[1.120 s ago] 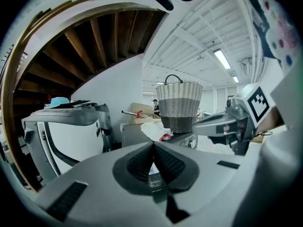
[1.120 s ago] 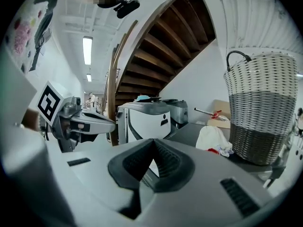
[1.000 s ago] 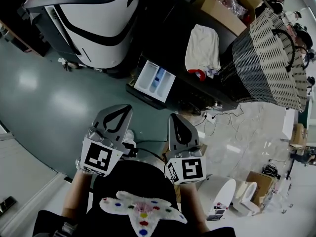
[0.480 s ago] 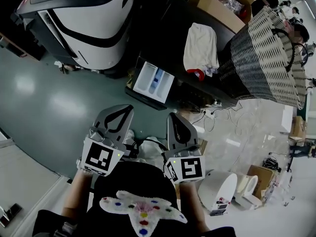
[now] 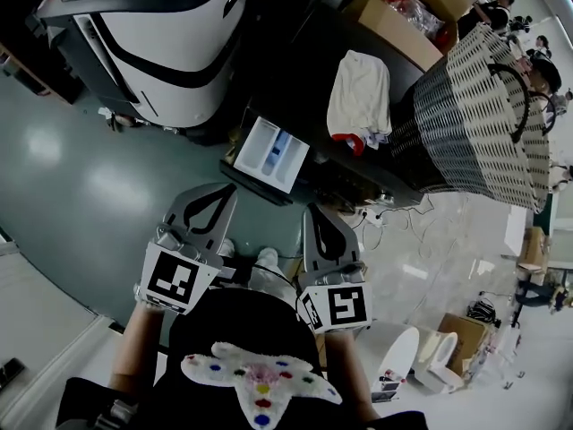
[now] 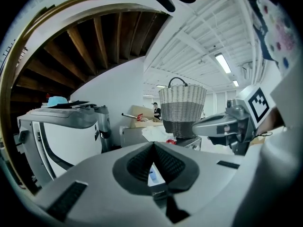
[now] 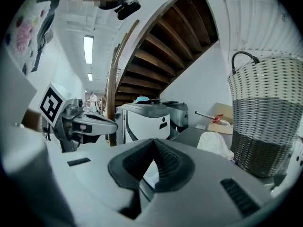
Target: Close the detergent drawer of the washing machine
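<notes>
The white detergent drawer (image 5: 271, 153) stands pulled out of the dark washing machine (image 5: 309, 70), its compartments showing. It also peeks through the gap behind the left jaws as the drawer (image 6: 153, 176) and behind the right jaws as the drawer (image 7: 150, 175). My left gripper (image 5: 220, 193) is shut and empty, a short way in front of the drawer and to its left. My right gripper (image 5: 317, 211) is shut and empty too, just right of the drawer's front. Neither touches it.
A white cloth (image 5: 360, 92) lies on top of the machine. A woven laundry basket (image 5: 479, 119) stands to its right. A large white and black appliance (image 5: 157, 34) stands to the left. Cables (image 5: 394, 209) trail on the floor; cardboard boxes (image 5: 403, 21) sit behind.
Both grippers stay shut and nearly still. The view has shifted slightly, so the drawer sits a little closer to the grippers.
</notes>
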The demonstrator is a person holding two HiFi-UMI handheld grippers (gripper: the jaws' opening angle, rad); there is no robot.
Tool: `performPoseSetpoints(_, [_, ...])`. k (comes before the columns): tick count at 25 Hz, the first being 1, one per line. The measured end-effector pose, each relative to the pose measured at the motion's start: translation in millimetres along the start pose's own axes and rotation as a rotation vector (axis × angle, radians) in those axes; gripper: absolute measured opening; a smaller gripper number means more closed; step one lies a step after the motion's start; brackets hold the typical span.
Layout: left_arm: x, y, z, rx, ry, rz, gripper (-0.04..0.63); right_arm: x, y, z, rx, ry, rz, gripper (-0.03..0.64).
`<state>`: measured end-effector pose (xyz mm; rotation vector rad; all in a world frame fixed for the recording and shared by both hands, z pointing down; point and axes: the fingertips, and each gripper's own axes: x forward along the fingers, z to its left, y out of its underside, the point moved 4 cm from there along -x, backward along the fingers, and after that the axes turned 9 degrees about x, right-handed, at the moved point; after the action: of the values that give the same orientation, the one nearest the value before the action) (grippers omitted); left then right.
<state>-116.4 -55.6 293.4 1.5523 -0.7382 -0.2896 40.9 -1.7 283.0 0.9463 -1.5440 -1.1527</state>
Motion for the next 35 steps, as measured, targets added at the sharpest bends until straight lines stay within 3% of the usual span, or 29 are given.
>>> performPoseSetpoints(12, [9,-3,-7,-0.023,-0.137,0.011,0.011,-2,4,-25,0.022,-0.092,0.006,0.003])
performPoseSetpoints(18, [11,6,-11,-0.082,-0.173,0.040,0.031,-4,7,-30,0.029,-0.129,0.013,0.003])
performPoseSetpoints(24, [17,8,-14,-0.102,-0.161,0.040,0.155,-4,13,-30,0.034,-0.153,0.032,0.112])
performPoseSetpoints(28, [18,12,-12,-0.101,-0.180,0.051,0.158,-3,17,-33,0.041,-0.151,0.042,0.164])
performPoseSetpoints(35, [14,18,-8,-0.093,-0.211,0.058,0.160,-2,25,-35,0.044,-0.139,0.058,0.169])
